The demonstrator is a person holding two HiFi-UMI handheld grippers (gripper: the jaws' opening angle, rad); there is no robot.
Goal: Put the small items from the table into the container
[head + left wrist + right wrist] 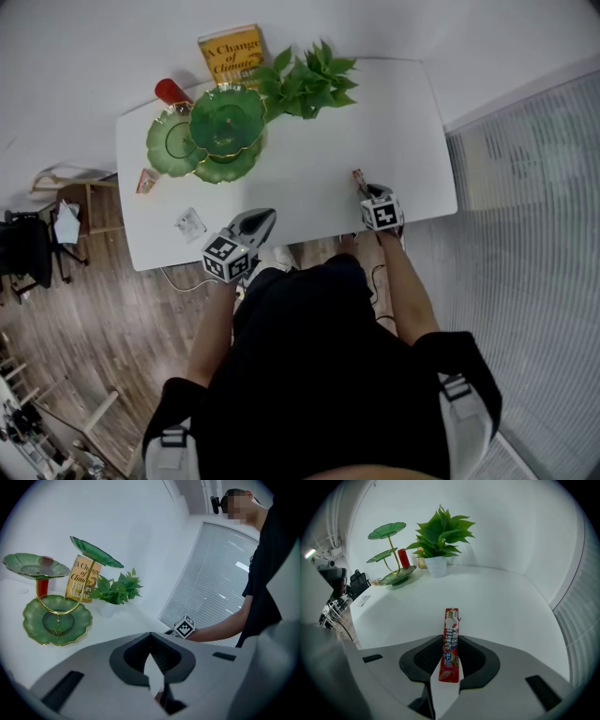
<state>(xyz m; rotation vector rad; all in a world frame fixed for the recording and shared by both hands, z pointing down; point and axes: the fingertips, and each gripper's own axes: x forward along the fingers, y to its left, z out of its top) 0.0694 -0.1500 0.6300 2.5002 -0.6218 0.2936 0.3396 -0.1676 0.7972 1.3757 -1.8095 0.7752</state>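
Observation:
A red candy stick (451, 644) lies lengthwise between the jaws of my right gripper (450, 660), whose pads press on its sides; its far end rests on the white table (501, 602). In the head view that stick (359, 180) and right gripper (367, 191) are near the table's front right edge. My left gripper (267, 217) hovers at the front edge, shut with nothing in it (152, 660). The green leaf-shaped tiered stand (225, 122) stands at the back left. A clear sachet (190, 222) and an orange packet (146, 180) lie at the front left.
A potted green plant (305, 80) stands at the back of the table next to a yellow book (232, 52) and a red can (172, 91). A wooden chair (66, 220) stands on the floor to the left.

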